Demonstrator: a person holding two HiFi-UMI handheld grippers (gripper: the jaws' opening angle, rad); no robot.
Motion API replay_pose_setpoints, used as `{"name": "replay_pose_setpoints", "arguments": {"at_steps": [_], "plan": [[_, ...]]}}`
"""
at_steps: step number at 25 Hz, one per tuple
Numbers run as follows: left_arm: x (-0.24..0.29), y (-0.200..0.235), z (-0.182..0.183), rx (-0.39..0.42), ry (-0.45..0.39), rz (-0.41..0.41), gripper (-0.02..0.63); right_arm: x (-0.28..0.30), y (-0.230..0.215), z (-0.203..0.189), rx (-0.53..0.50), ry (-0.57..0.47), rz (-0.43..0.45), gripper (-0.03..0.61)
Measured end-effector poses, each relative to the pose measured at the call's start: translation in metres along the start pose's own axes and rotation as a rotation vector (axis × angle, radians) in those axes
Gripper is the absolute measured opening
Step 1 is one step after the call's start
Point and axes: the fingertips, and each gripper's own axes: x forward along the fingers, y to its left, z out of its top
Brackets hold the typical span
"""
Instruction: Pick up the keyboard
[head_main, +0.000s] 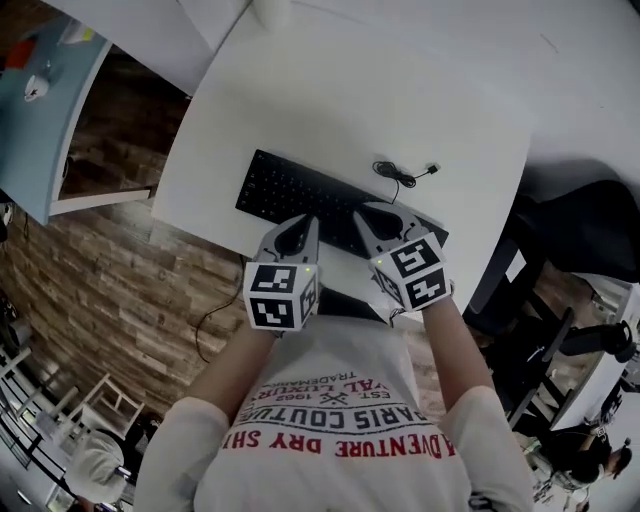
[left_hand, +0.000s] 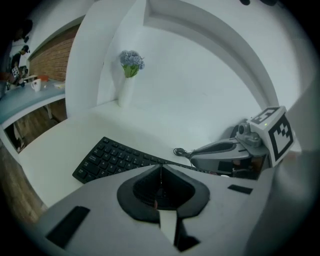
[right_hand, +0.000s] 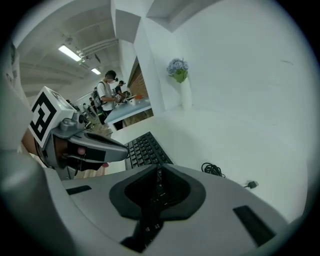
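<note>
A black keyboard (head_main: 290, 192) lies on the white table (head_main: 340, 100), its coiled cable (head_main: 398, 176) with a plug just behind it. Both grippers hover side by side over the keyboard's near edge, pointing down and forward. My left gripper (head_main: 311, 220) is shut with nothing between its jaws; the left gripper view shows the keyboard (left_hand: 107, 159) past the closed tips (left_hand: 161, 167). My right gripper (head_main: 361, 212) is also shut and empty, and in the right gripper view the keyboard (right_hand: 145, 150) lies beyond its closed tips (right_hand: 159, 169), with the cable (right_hand: 214, 170) to the right.
A white vase with blue flowers (left_hand: 129, 75) stands at the table's far side by the wall. A light-blue counter (head_main: 35, 110) lies to the left over wood flooring. Chairs (head_main: 580, 340) stand at the right. People (right_hand: 107, 97) work in the background.
</note>
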Motion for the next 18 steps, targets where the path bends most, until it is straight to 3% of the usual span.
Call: {"name": "replay_pose_setpoints", "arguments": {"at_steps": [3,6,9,13,18], "plan": [[0.002,0.002,-0.011,0.009,-0.016,0.077,0.028,0.009,-0.004,-0.002,-0.074,0.046,0.077,0.026],[0.008,0.001,-0.023,-0.063,-0.016,0.133,0.028,0.015,-0.014,-0.006,-0.129,0.085,0.134,0.028],[0.012,-0.001,-0.034,-0.181,-0.025,0.168,0.028,0.023,-0.017,-0.014,-0.185,0.127,0.206,0.145],[0.012,0.0,-0.05,-0.28,-0.02,0.206,0.028,0.036,-0.018,-0.029,-0.272,0.223,0.268,0.184],[0.015,-0.002,-0.072,-0.323,0.005,0.219,0.028,0.052,-0.023,-0.039,-0.302,0.313,0.332,0.198]]}}
